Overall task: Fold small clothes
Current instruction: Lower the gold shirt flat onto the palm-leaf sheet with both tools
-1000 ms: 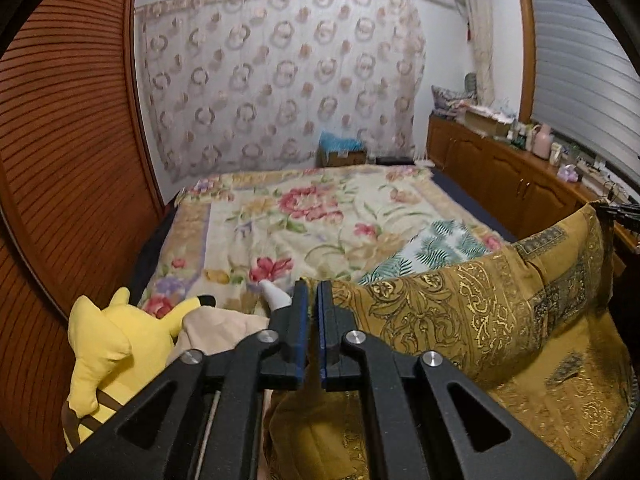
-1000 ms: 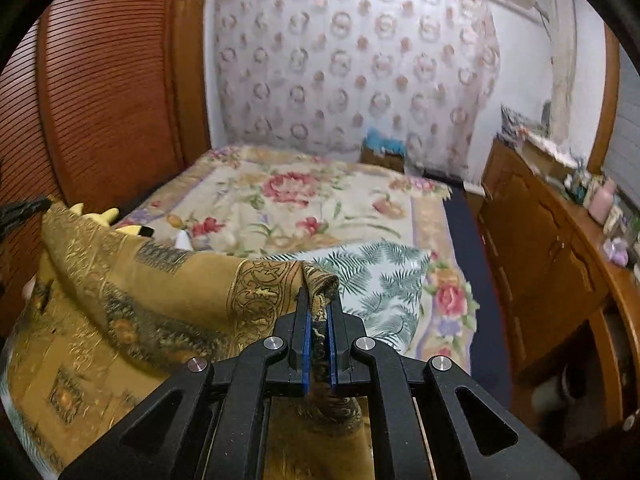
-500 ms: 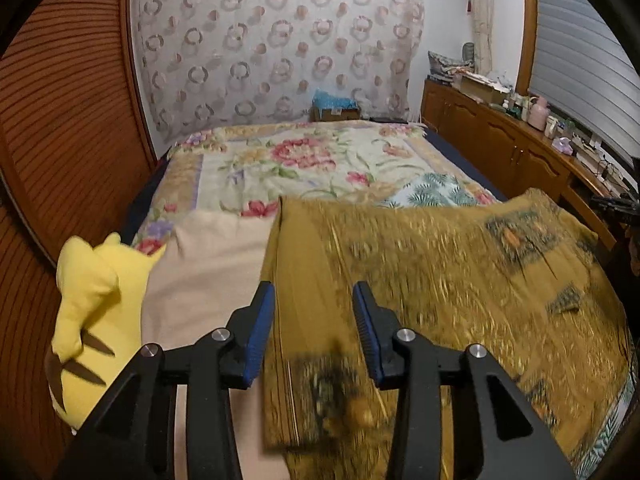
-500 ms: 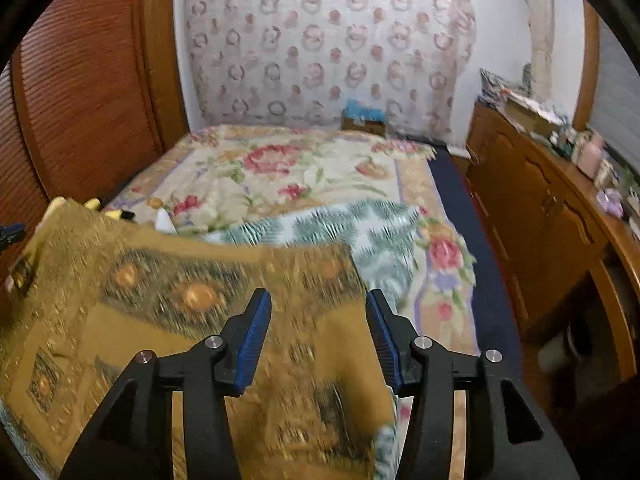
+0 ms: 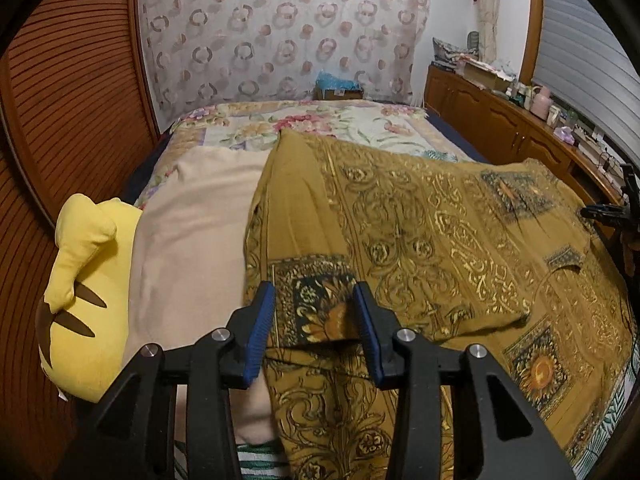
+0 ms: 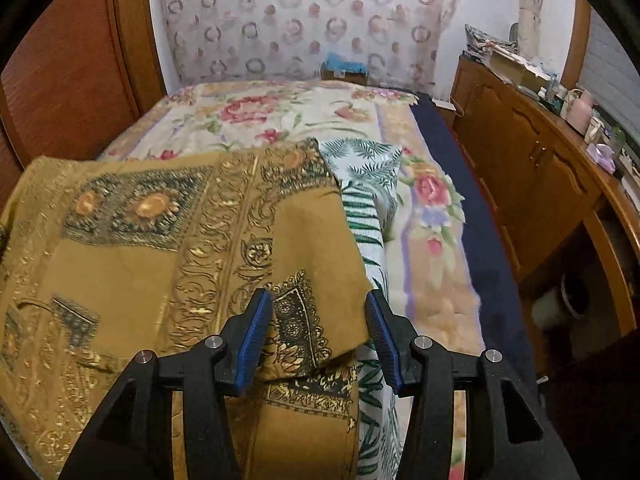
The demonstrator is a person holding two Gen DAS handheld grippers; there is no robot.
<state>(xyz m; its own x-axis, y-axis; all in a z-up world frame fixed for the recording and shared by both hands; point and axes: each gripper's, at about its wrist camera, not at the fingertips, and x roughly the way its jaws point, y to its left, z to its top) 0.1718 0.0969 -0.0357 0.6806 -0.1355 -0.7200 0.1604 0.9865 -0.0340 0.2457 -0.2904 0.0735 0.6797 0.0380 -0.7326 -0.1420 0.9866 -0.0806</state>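
Observation:
A mustard-gold patterned garment (image 5: pixel 420 240) lies folded over on the bed, one layer over another; it also shows in the right wrist view (image 6: pixel 160 248). My left gripper (image 5: pixel 314 330) is open just above its near left corner, blue pads apart, holding nothing. My right gripper (image 6: pixel 318 338) is open above the garment's near right corner, empty. The right gripper also shows at the far right of the left wrist view (image 5: pixel 612 212).
A beige cloth (image 5: pixel 192 248) and a yellow plush toy (image 5: pixel 80 280) lie left of the garment. A green leaf-print fabric (image 6: pixel 368 200) lies under its right side. Floral bedspread (image 6: pixel 280 120) beyond. Wooden cabinets (image 6: pixel 540 168) run along the right, slatted wood wall (image 5: pixel 60 100) at left.
Both grippers were shut on the garment's edge and held it up; they opened and let it drop. The garment now lies folded flat on the bed.

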